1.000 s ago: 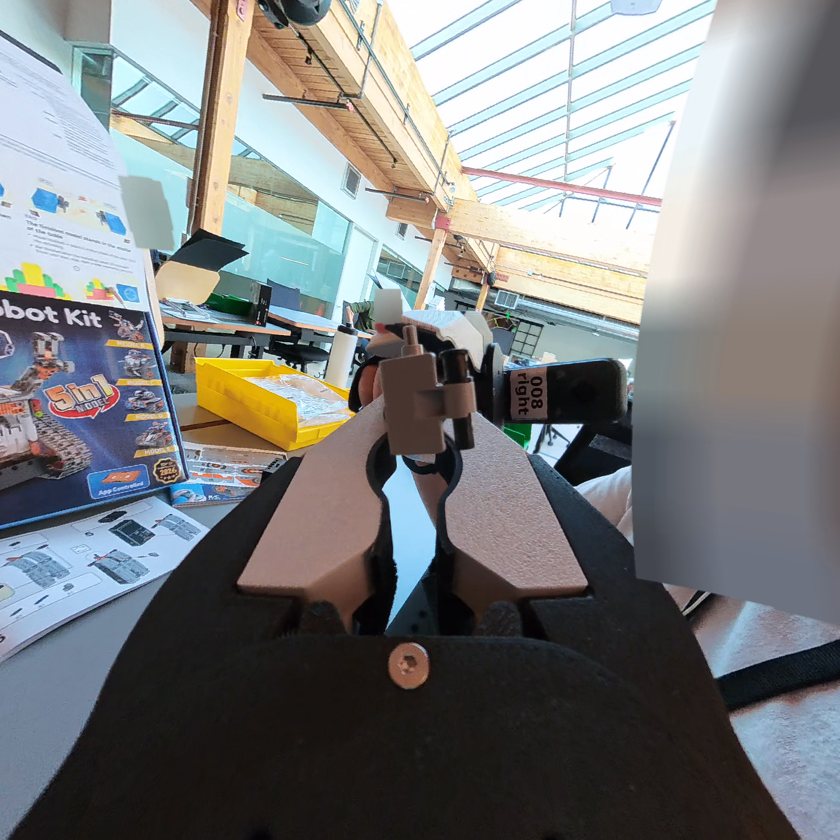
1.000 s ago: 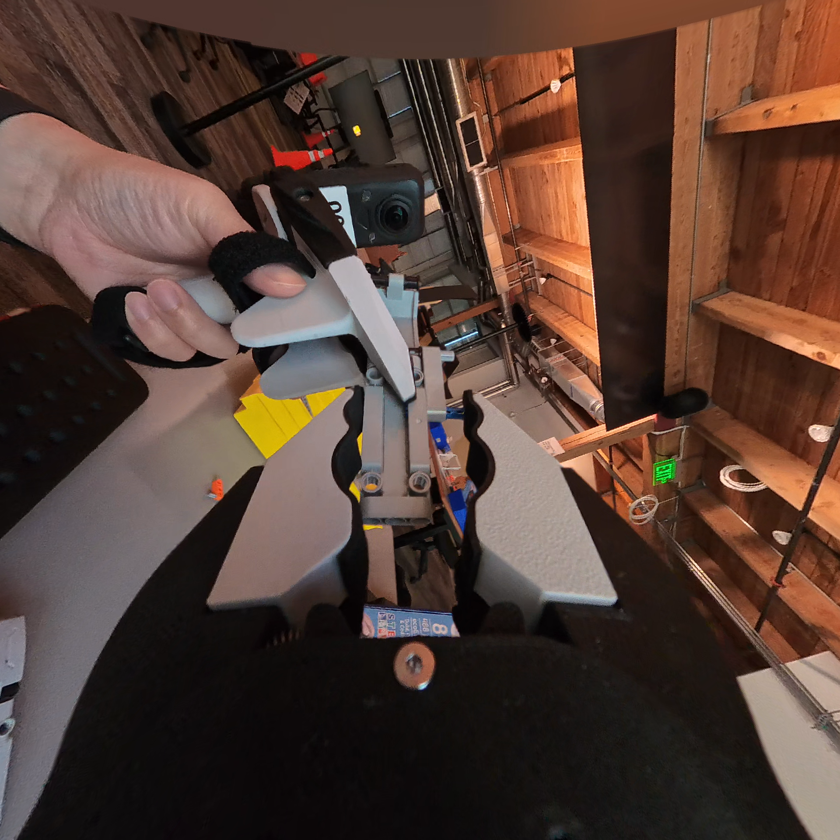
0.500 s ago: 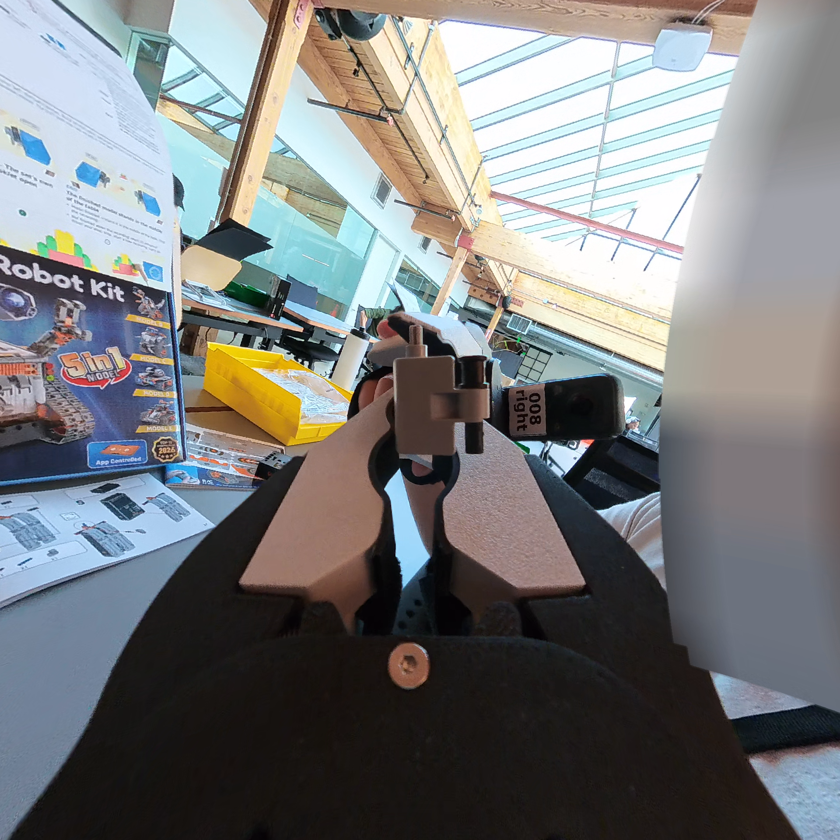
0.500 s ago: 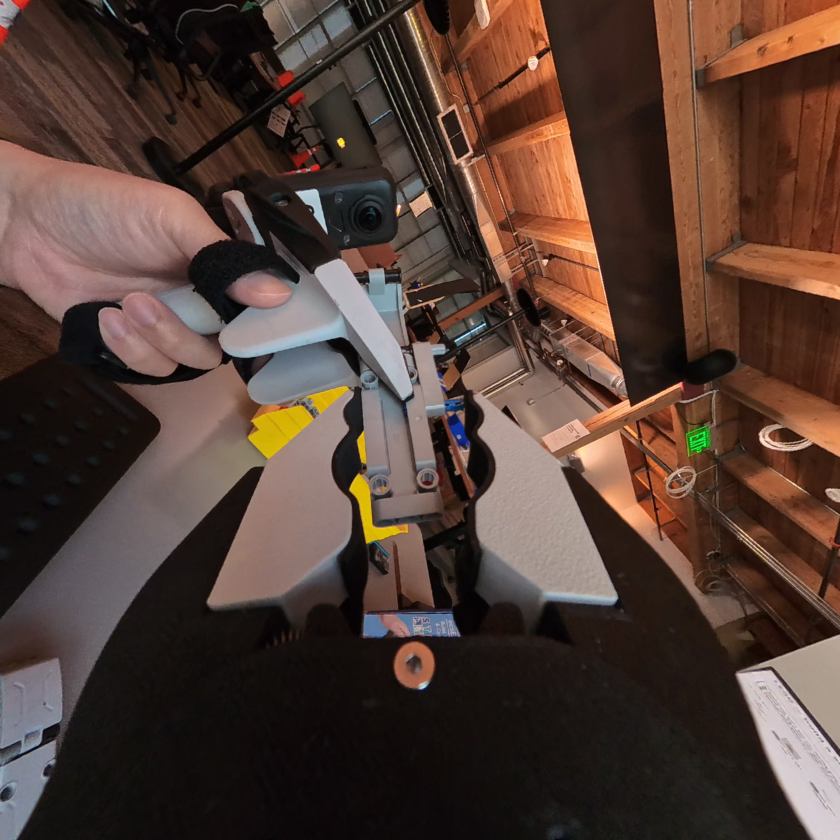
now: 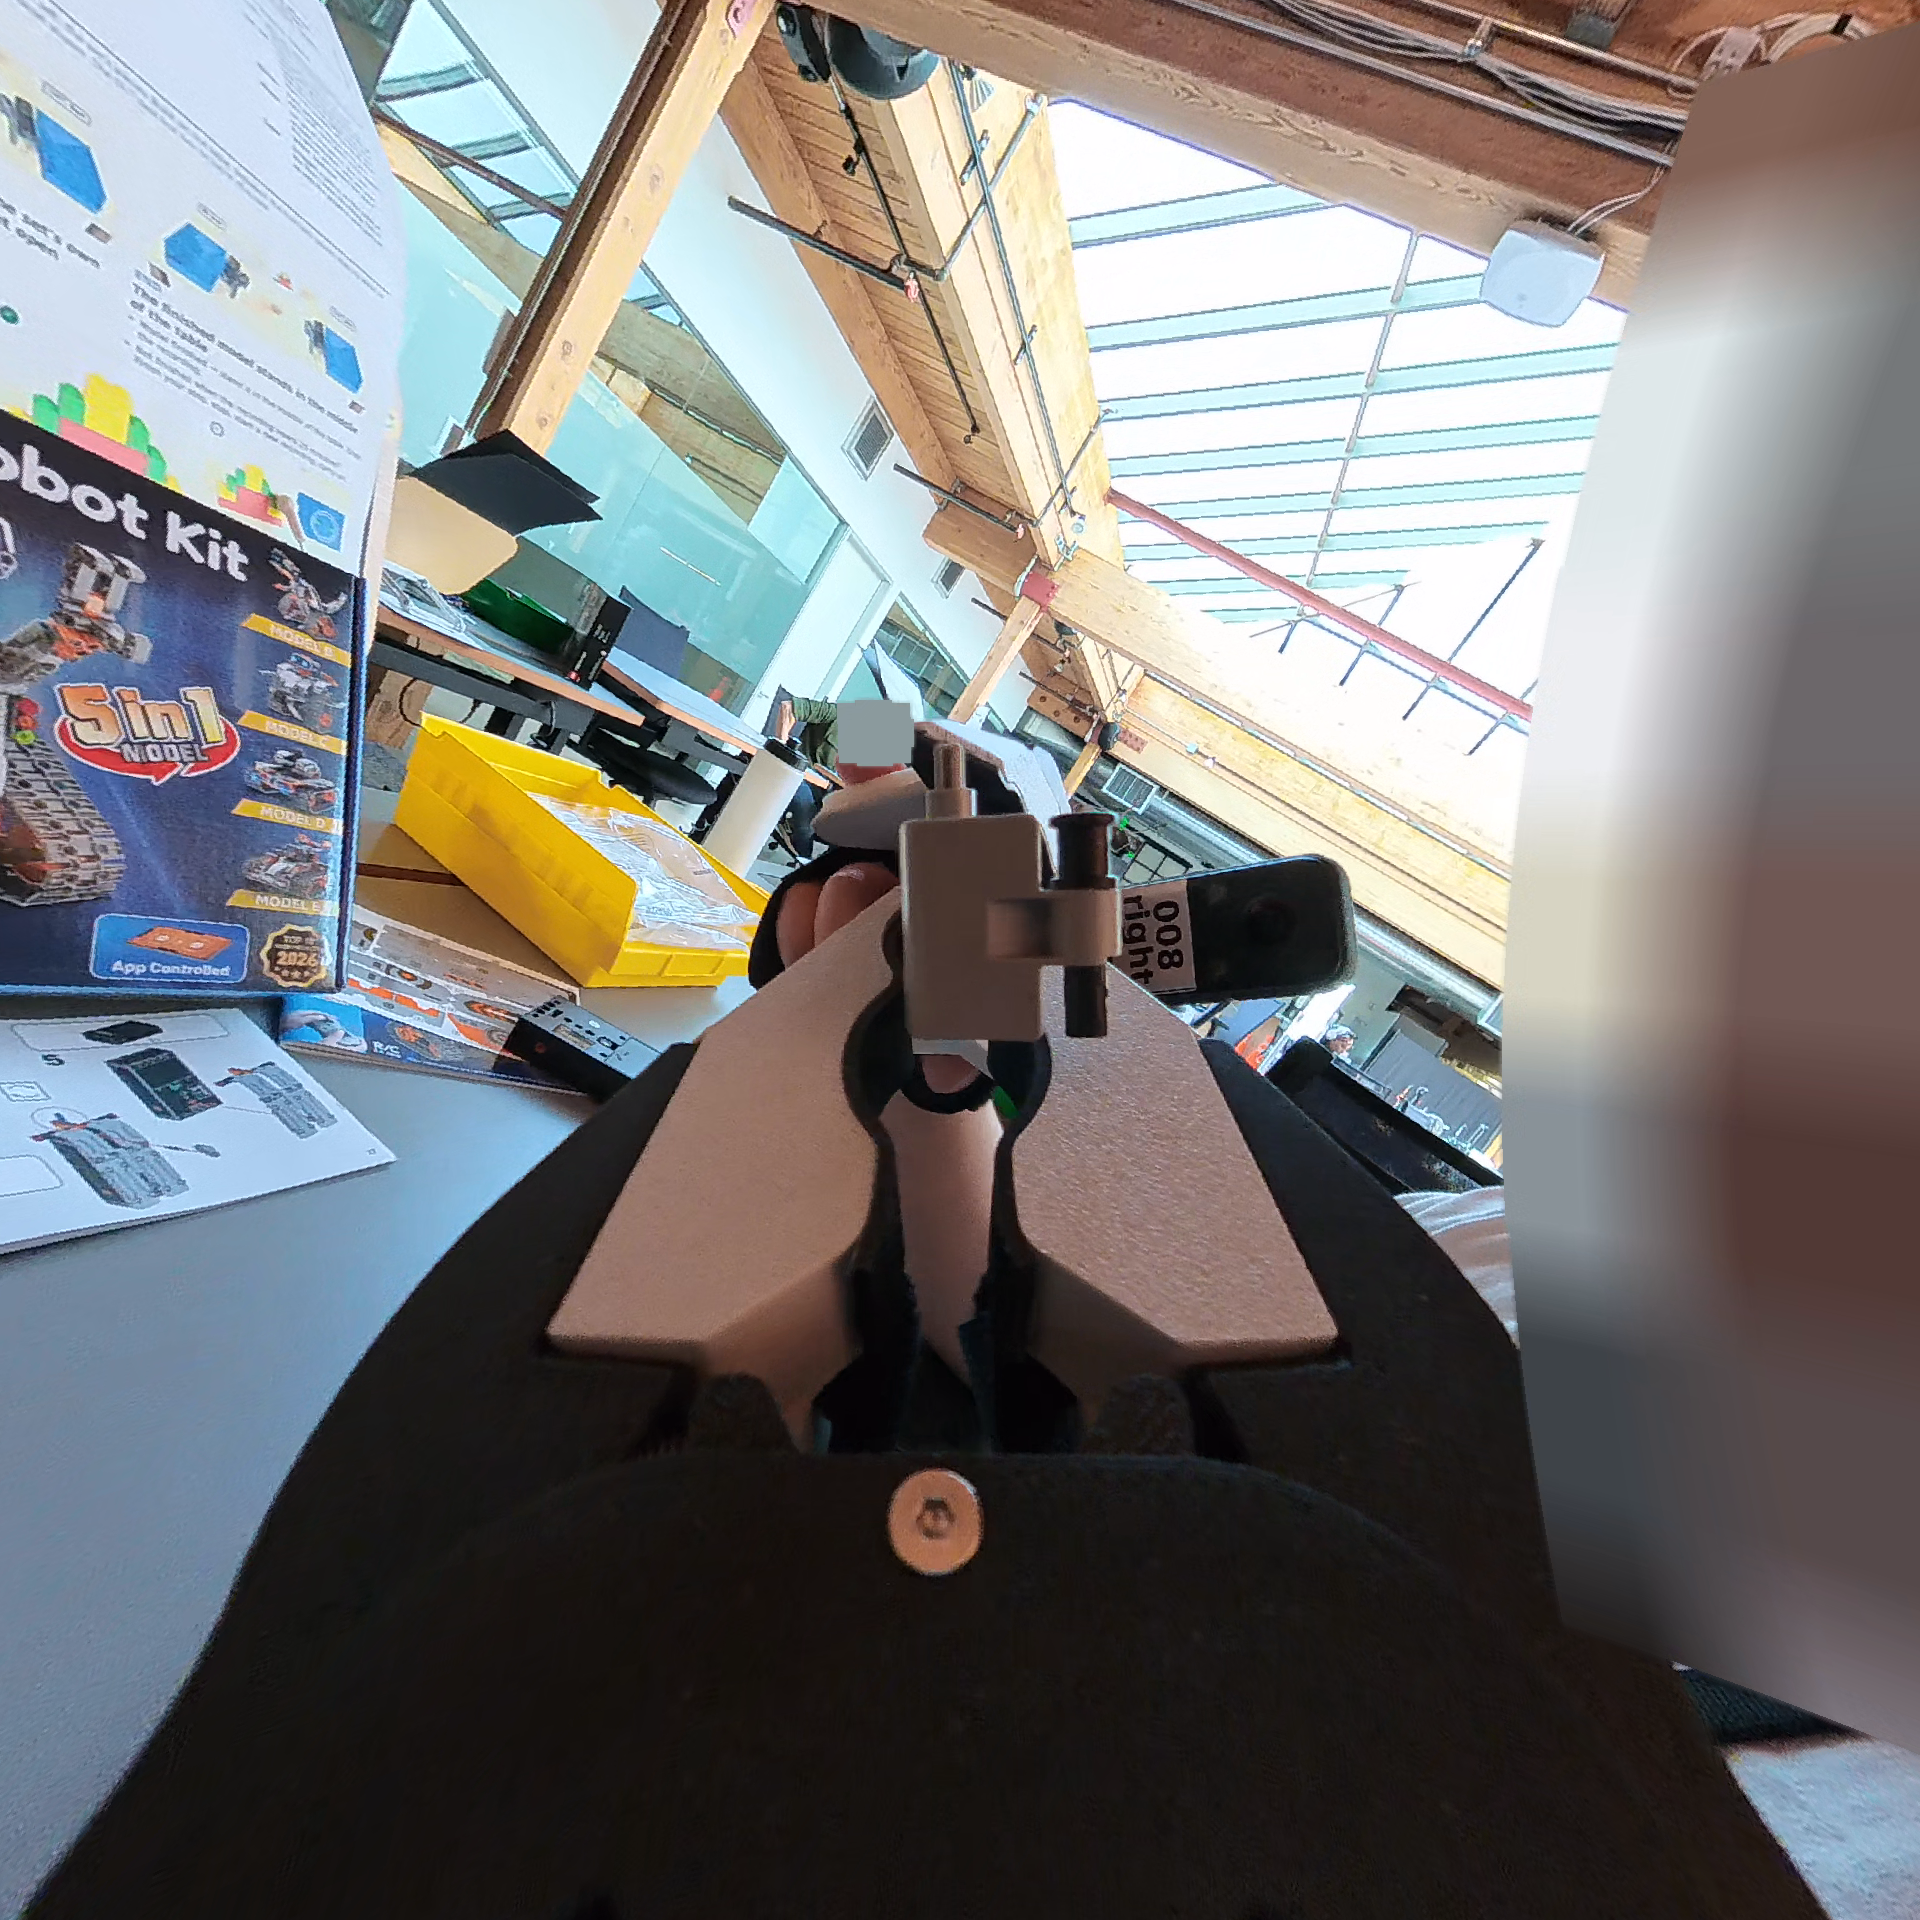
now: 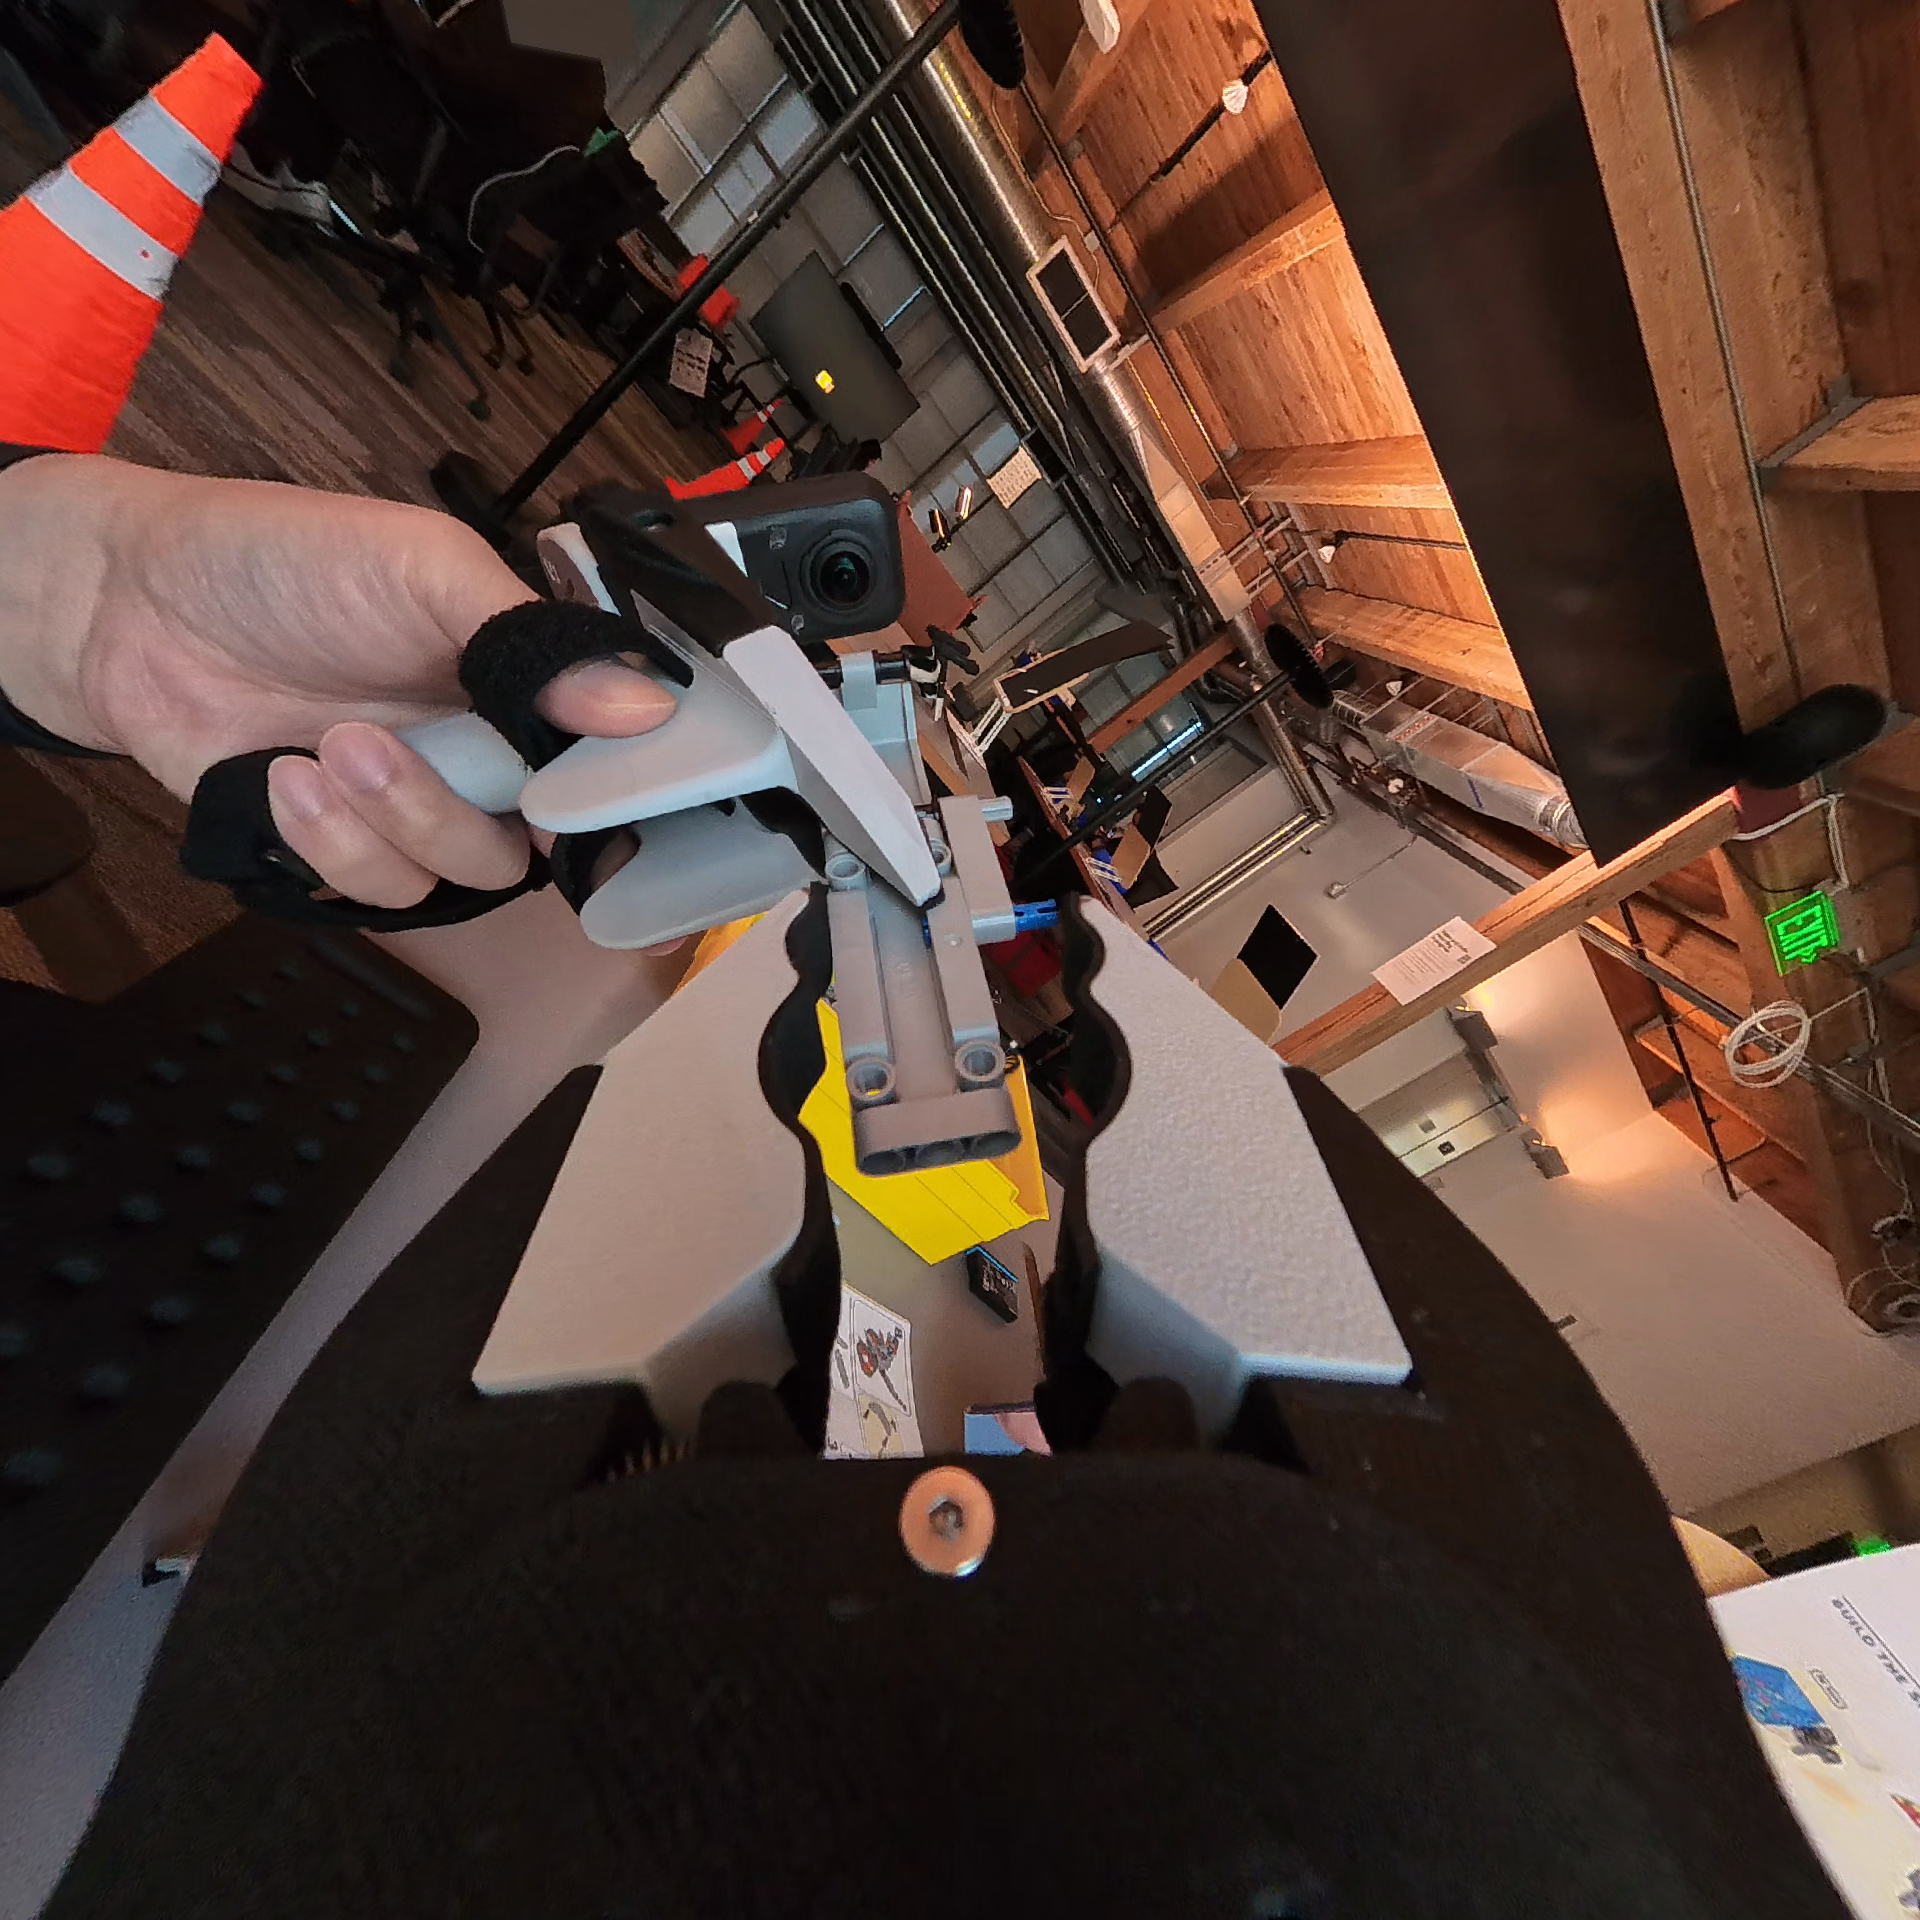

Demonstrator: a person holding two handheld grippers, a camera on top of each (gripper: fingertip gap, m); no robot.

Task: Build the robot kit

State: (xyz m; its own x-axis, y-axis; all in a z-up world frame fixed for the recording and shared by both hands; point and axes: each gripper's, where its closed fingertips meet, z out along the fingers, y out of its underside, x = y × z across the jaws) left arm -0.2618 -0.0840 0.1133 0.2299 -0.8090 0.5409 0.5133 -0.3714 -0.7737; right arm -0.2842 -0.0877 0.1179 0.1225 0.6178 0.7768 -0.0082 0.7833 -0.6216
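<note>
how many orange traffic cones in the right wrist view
3: one large cone at the upper left, two small cones far back on the floor; others may be hidden.

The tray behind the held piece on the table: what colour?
Yellow tray, clearest in the left wrist view.

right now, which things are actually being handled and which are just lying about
Being handled:
grey plastic building-brick assembly, clamped in the left gripper
right gripper, fingers open either side of it

Lying about:
yellow plastic tray
blue cardboard kit box
white printed instruction sheet
small black rectangular module
orange traffic cone
</note>
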